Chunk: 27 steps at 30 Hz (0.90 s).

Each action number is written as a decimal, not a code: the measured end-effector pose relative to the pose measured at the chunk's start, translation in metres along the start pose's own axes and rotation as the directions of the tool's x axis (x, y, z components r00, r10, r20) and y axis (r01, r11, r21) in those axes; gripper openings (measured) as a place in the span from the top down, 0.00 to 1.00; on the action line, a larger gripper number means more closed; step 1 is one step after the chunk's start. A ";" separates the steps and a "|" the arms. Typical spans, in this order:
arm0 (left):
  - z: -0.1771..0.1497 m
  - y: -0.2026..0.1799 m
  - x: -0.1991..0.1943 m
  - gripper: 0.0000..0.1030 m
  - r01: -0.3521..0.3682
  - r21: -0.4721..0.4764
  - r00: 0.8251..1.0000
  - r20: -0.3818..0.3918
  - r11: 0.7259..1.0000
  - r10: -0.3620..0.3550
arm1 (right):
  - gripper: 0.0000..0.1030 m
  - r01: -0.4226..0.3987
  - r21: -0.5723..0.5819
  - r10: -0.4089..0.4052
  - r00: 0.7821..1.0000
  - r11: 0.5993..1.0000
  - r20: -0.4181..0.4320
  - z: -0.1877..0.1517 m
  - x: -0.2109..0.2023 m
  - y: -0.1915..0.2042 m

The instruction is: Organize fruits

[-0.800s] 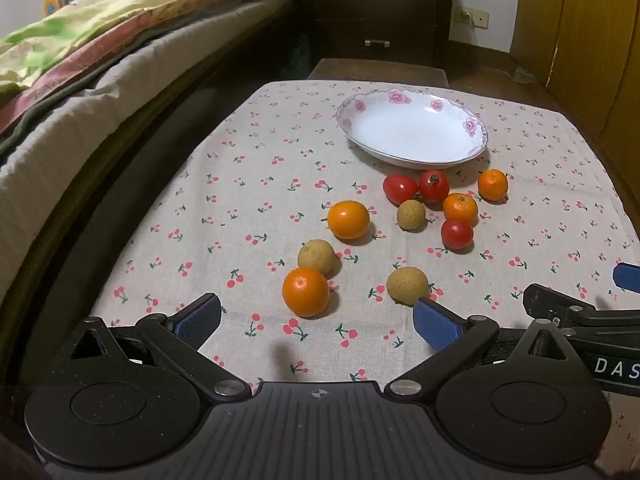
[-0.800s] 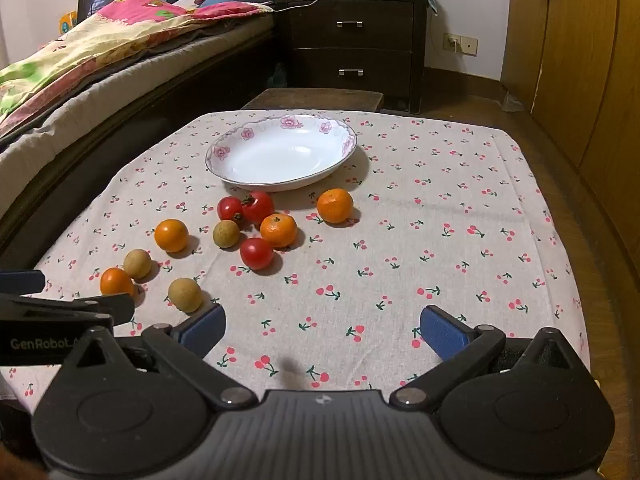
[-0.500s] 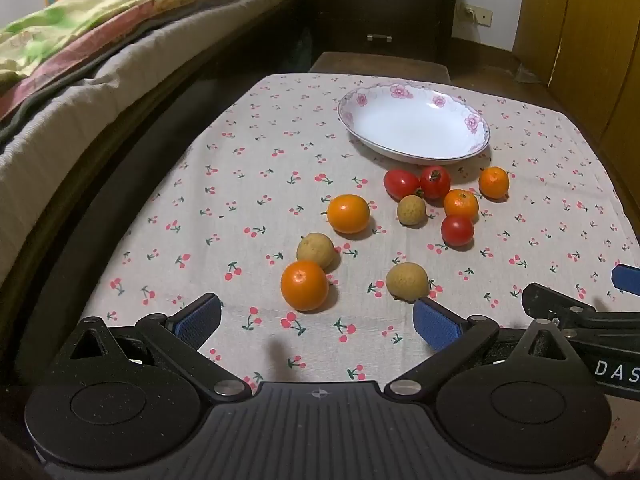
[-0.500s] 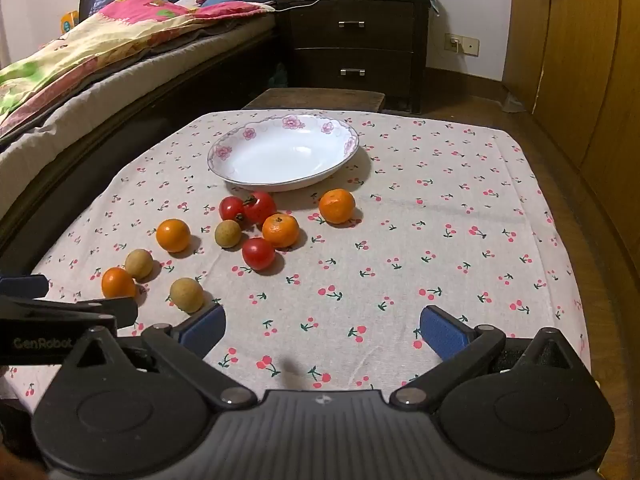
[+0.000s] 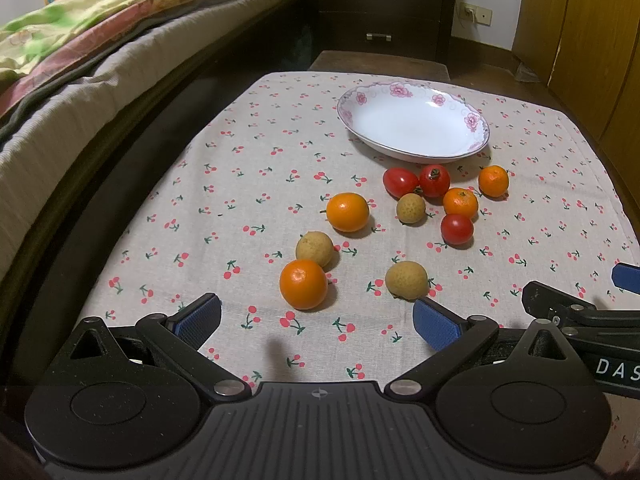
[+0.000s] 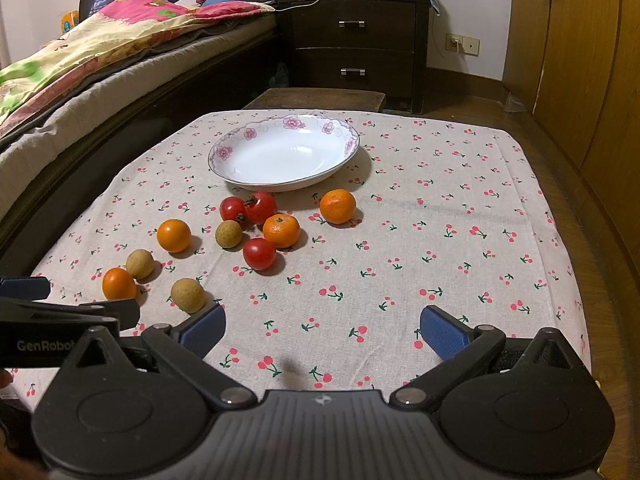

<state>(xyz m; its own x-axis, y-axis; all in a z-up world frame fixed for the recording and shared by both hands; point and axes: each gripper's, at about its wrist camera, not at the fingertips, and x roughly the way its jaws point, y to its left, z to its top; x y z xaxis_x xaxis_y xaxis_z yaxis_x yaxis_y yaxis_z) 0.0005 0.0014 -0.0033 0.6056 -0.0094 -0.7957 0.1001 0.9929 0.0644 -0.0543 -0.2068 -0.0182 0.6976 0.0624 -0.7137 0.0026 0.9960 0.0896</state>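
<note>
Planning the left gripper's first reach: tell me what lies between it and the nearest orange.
Only bare cherry-print cloth lies between the open left gripper and the nearest orange, as the left wrist view shows.

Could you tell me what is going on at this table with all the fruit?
A person holds a two-finger gripper in each hand above a cherry-print tablecloth. The left gripper and right gripper are both open and hold nothing. A white floral-rimmed dish sits with nothing in it. In front of it lie four orange mandarins, three red tomatoes and three tan round fruits, all loose on the cloth. No sorting has started yet.
</note>
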 end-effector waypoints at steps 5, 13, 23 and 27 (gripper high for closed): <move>0.000 0.000 0.000 0.00 0.000 0.000 1.000 0.000 1.000 0.000 | 0.00 0.000 0.000 0.000 1.000 1.000 -0.002 0.000 0.000 0.000; 0.000 0.001 0.000 0.00 0.000 -0.003 1.000 -0.002 1.000 0.000 | 0.00 0.000 -0.002 0.000 1.000 1.000 -0.002 0.000 0.001 0.000; 0.000 0.001 0.000 0.00 0.000 -0.004 1.000 -0.002 1.000 0.000 | 0.00 -0.004 0.000 0.004 1.000 1.000 -0.006 -0.001 0.002 0.000; -0.002 0.005 0.002 0.01 -0.001 -0.016 1.000 -0.001 1.000 0.001 | 0.00 -0.010 -0.007 0.010 1.000 1.000 -0.008 0.000 0.004 0.004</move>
<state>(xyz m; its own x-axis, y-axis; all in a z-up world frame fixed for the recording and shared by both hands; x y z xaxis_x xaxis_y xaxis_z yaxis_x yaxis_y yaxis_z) 0.0004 0.0069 -0.0054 0.6052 -0.0088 -0.7960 0.0874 0.9946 0.0555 -0.0515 -0.2029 -0.0202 0.6916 0.0725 -0.7186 -0.0091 0.9957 0.0917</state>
